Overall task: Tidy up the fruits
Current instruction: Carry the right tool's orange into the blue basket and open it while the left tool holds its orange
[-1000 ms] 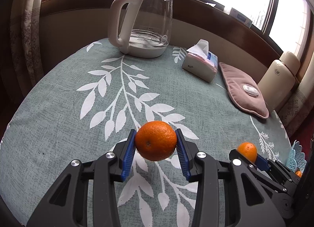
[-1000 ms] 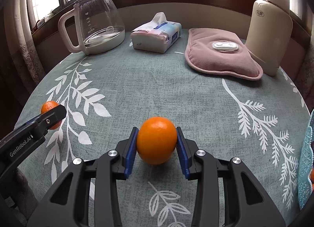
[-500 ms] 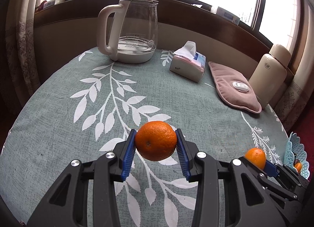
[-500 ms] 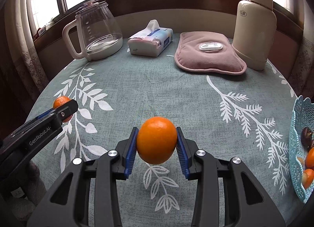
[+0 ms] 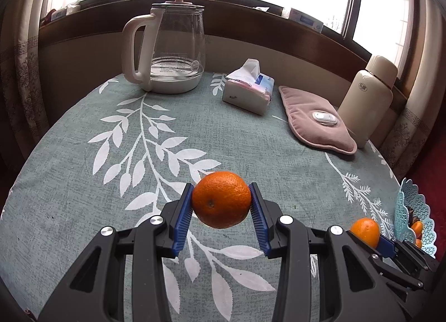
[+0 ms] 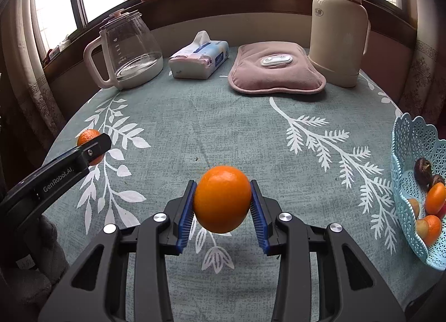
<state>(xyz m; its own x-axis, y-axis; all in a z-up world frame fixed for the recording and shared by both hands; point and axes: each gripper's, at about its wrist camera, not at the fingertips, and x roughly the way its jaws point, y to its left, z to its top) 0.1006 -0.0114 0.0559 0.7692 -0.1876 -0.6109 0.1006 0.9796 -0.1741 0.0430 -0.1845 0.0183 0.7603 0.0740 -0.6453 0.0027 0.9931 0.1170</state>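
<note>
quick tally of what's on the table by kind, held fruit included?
Held oranges: 2, one in the left tongs, one in the right tongs
Fruit basket: 1
Kettle: 1
Tissue pack: 1
Pink heat pad: 1
Thermos: 1
Total: 7

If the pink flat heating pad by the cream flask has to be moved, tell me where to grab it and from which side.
Grip the pink flat heating pad at its thin seamed front edge, coming in low from the near side across the green leaf-print tablecloth. It lies flat, too broad to span, and the tall cream flask crowds its right end. Probably avoid the white controller on top.
</note>
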